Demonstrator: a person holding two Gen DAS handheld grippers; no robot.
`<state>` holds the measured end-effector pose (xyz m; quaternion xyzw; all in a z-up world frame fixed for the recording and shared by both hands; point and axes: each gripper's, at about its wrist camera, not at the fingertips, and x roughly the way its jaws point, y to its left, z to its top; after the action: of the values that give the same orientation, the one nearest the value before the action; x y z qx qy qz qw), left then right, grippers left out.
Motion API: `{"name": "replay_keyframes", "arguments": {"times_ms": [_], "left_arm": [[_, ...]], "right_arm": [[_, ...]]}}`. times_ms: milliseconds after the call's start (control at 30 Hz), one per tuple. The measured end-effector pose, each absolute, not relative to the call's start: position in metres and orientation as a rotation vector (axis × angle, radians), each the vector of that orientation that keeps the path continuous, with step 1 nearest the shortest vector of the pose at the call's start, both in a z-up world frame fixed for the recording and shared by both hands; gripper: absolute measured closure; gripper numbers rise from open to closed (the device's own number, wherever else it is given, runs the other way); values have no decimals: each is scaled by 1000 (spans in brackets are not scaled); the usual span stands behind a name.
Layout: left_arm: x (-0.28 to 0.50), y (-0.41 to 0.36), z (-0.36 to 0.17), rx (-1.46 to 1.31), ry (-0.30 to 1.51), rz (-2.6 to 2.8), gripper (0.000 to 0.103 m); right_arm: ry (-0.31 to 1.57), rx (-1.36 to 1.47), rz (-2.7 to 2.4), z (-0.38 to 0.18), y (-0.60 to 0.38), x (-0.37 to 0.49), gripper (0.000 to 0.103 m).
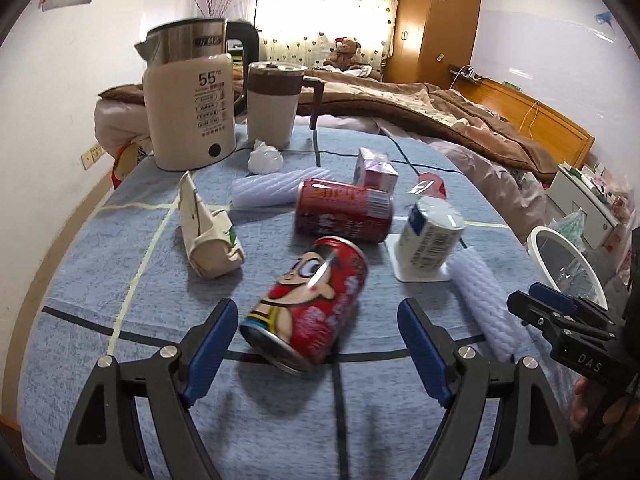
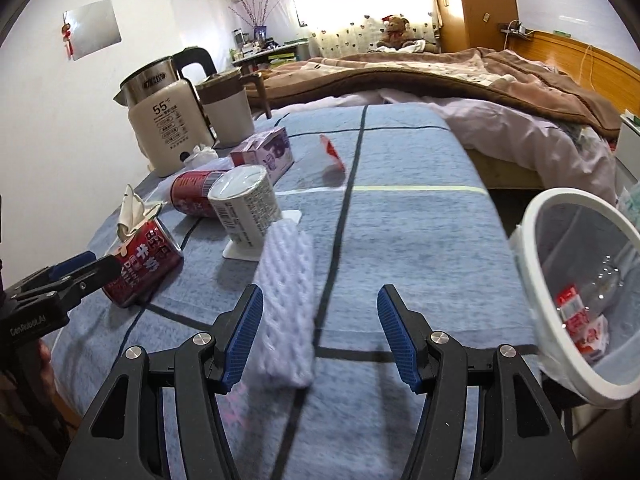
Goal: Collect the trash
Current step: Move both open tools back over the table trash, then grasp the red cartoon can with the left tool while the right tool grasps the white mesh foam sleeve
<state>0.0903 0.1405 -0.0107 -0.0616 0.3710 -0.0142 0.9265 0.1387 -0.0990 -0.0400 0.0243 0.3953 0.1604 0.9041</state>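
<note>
Both tools gape empty: left tool (image 1: pixel 312 344) straddles a can (image 1: pixel 308 304), right tool (image 2: pixel 320 332) beside a foam sleeve (image 2: pixel 286 312). Lying sideways, the can may roll off the surface (image 1: pixel 120 280) if nudged.

The white-rimmed plastic bin (image 2: pixel 576 300) is cut off at three o'clock; the red crumpled wrapper (image 2: pixel 333 152) at twelve o'clock is motion-blurred.

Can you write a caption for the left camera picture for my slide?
Open left gripper nears a red cartoon can lying among trash on the blue tablecloth.
</note>
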Motion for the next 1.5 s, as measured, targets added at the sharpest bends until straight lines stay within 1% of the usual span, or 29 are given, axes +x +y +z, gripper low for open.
{"name": "replay_keyframes", "arguments": {"times_ms": [133, 333, 600, 633, 700, 733, 767, 800, 867, 900, 933, 967, 1033, 1133, 1300, 1500], "left_arm": [[100, 154, -20, -145, 803, -35, 19], [110, 153, -29, -151, 833, -88, 19], [122, 146, -35, -155, 859, -135, 19], [122, 146, -35, -164, 856, -141, 20], [123, 148, -35, -189, 859, -158, 25], [123, 148, -35, -191, 861, -161, 31], [123, 147, -36, -187, 863, -155, 35], [123, 146, -37, -181, 865, -152, 35], [123, 144, -37, -179, 866, -154, 39], [123, 143, -37, -183, 870, -158, 39], [124, 142, -38, -185, 874, -163, 43], [124, 141, -38, -186, 875, -163, 47], [124, 137, -39, -182, 881, -162, 48], [123, 133, -38, -175, 882, -158, 49], [122, 131, -38, -176, 873, -150, 49], [118, 120, -36, -158, 866, -173, 49]], "right_arm": [[849, 7, 340, -48, -85, 145, 42], [858, -19, 335, -52, -75, 152, 42], [874, 20, 328, -56, -77, 157, 42], [882, 29, 332, -56, -77, 159, 42], [896, 41, 335, -59, -77, 161, 42], [895, 39, 336, -59, -76, 161, 42], [891, 36, 336, -59, -75, 160, 42], [891, 32, 339, -60, -74, 160, 42], [892, 30, 347, -60, -73, 159, 48], [891, 32, 353, -60, -72, 159, 53], [891, 32, 358, -60, -71, 159, 57], [891, 31, 365, -60, -70, 158, 60], [887, 29, 380, -59, -68, 156, 70], [879, 22, 384, -58, -66, 155, 76], [862, 21, 382, -56, -67, 151, 80], [840, 36, 365, -51, -76, 147, 81]]}}
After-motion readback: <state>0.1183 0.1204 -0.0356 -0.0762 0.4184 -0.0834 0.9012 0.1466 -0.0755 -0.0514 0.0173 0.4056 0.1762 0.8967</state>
